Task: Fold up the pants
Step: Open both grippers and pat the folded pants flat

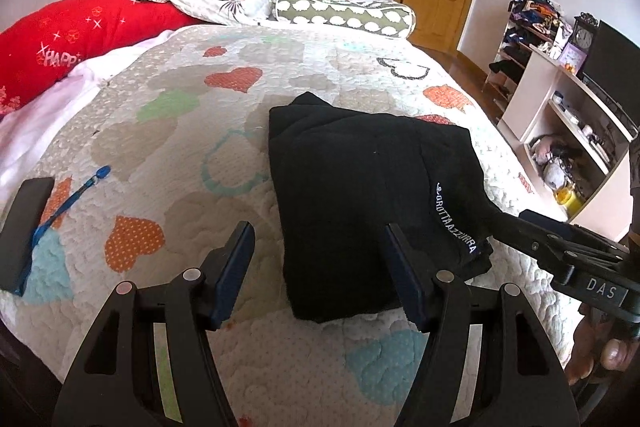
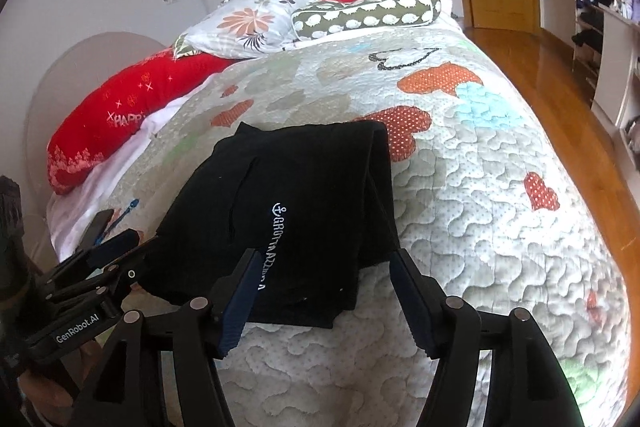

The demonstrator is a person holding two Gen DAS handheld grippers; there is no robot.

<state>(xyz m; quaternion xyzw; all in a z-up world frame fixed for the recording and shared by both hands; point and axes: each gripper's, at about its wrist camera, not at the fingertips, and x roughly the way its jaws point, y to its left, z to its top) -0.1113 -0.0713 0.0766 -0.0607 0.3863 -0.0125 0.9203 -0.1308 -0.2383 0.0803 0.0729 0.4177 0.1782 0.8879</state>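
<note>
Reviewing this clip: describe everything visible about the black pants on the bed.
The black pants lie folded into a compact, roughly rectangular stack of several layers on the quilted heart-patterned bedspread. The fabric looks soft and matte, like knit or fleece. White embroidered lettering with a small anchor emblem runs along one side, beside a seam. Both the left gripper and the right gripper are open at its near edge, gripping nothing.
</note>
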